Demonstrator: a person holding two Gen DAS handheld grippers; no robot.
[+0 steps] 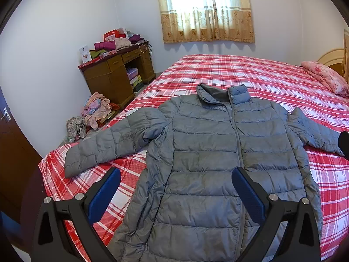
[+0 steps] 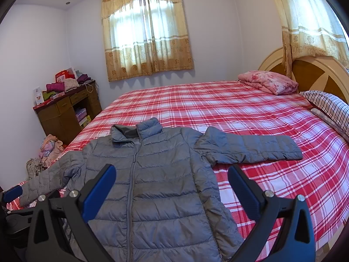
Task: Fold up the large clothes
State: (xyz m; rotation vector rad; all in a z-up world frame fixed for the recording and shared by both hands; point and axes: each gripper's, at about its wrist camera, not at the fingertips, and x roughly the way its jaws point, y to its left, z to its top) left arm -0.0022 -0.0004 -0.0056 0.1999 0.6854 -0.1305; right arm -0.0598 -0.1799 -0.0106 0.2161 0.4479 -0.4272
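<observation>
A grey quilted puffer jacket point(image 1: 207, 152) point(image 2: 152, 185) lies flat and zipped on the red plaid bed point(image 1: 250, 74) point(image 2: 218, 109), collar away from me, both sleeves spread outward. My left gripper point(image 1: 176, 174) hovers open above the jacket's lower left part, blue pads wide apart, nothing between them. My right gripper point(image 2: 172, 172) is open too, above the jacket's lower right side below the right sleeve point(image 2: 250, 148). The left gripper's blue tip also shows at the left edge of the right wrist view, by the left sleeve's cuff.
A wooden desk point(image 1: 117, 74) point(image 2: 63, 113) piled with clothes and boxes stands by the far left wall. Clothes lie heaped on the floor point(image 1: 93, 113) beside the bed. A pink folded quilt point(image 2: 268, 84) and striped pillow point(image 2: 327, 107) lie at the headboard point(image 2: 305, 69).
</observation>
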